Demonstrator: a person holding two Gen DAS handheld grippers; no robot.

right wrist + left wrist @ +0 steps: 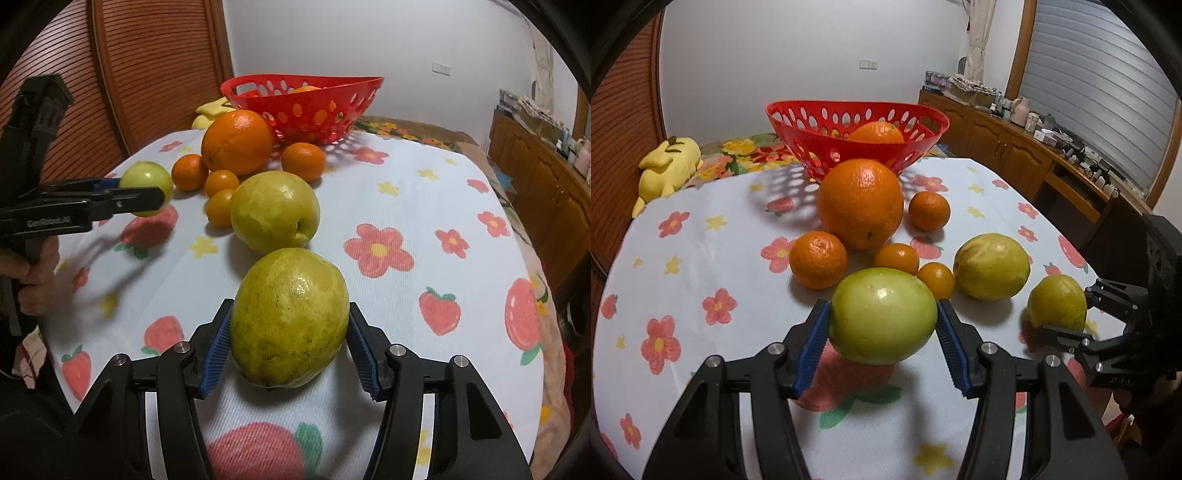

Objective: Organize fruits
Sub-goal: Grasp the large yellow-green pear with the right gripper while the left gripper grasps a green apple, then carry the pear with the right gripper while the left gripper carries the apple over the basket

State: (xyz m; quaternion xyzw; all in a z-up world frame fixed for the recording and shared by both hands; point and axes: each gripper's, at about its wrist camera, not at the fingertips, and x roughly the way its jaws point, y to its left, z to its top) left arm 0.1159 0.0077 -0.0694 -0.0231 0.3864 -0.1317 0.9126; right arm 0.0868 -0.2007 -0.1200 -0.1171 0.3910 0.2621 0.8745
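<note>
We hold a green guava [882, 315] clamped in our left tongs [882, 332], apparently lifted just clear of the surface [701, 258], and our right tongs [290, 343] have a yellow guava [290, 319] between their blue pads, pressing its sides, seemingly so both fruits can go to the basket [857, 125] together. Beyond the tongs lie a third guava [275, 212], small mandarins [818, 258] and a big orange [860, 203] crowding the direct path to the basket, which already holds an orange.
</note>
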